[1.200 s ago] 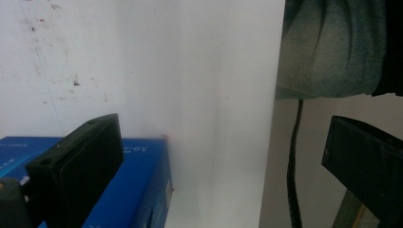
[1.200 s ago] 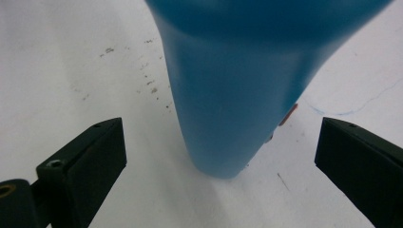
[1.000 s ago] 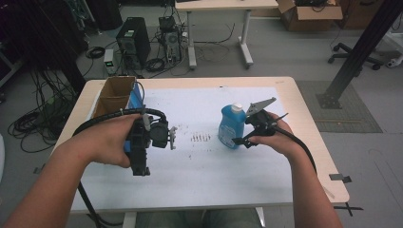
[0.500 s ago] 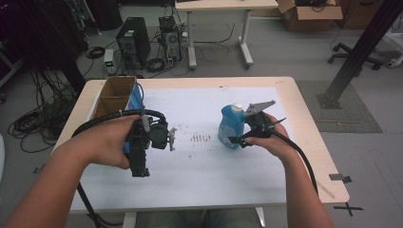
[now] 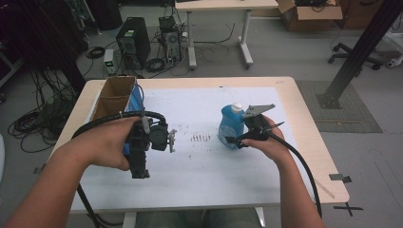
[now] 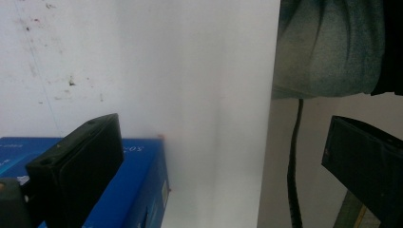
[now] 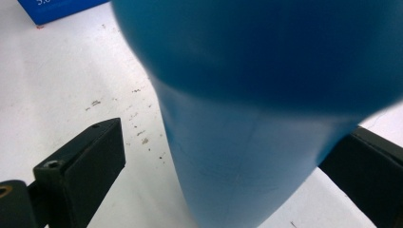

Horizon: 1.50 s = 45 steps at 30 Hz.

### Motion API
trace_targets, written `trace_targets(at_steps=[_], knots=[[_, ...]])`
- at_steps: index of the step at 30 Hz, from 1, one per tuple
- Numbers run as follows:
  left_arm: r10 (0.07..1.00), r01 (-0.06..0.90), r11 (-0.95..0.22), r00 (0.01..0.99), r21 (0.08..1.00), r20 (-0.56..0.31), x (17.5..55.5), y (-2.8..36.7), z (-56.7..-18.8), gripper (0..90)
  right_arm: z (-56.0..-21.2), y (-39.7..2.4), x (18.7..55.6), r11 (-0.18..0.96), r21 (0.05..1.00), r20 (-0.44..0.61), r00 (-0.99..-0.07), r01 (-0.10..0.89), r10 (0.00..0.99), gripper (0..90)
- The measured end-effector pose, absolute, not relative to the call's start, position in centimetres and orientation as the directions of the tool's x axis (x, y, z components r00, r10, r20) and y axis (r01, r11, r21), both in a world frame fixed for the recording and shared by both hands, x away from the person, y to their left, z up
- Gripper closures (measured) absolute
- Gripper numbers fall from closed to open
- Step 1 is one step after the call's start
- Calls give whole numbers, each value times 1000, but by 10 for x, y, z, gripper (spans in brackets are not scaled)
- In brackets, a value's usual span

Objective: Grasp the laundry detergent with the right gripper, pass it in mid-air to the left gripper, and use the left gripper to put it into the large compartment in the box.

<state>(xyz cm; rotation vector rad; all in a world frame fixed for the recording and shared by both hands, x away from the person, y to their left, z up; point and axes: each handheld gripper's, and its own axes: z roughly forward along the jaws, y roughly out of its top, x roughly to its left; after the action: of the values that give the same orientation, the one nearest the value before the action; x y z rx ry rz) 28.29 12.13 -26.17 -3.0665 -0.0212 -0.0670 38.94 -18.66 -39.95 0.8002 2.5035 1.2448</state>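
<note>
The blue bottle stands upright with its white cap on, on the white sheet that covers the worktop, right of centre. My right tool is at the bottle's lower right side. In the right gripper view the bottle sits between the two black jaws; the jaws are apart, with a clear gap on the left and the right jaw partly hidden behind the bottle, so contact there cannot be confirmed. My left tool is held above the sheet, well apart from the bottle, jaws spread wide and holding nothing. A blue box lies just below it. A cardboard box stands at the worktop's far left.
</note>
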Motion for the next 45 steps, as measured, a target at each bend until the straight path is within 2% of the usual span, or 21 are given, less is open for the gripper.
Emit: trace_targets(at_steps=[23,45], knots=[[6,10,-998,999,-69,47,282,121,-261,4,-419,-182,389,399,838,44,-774,373,631,25],[6,10,-998,999,-65,52,282,122,-259,4,-422,-182,387,351,866,39,-748,355,663,192]])
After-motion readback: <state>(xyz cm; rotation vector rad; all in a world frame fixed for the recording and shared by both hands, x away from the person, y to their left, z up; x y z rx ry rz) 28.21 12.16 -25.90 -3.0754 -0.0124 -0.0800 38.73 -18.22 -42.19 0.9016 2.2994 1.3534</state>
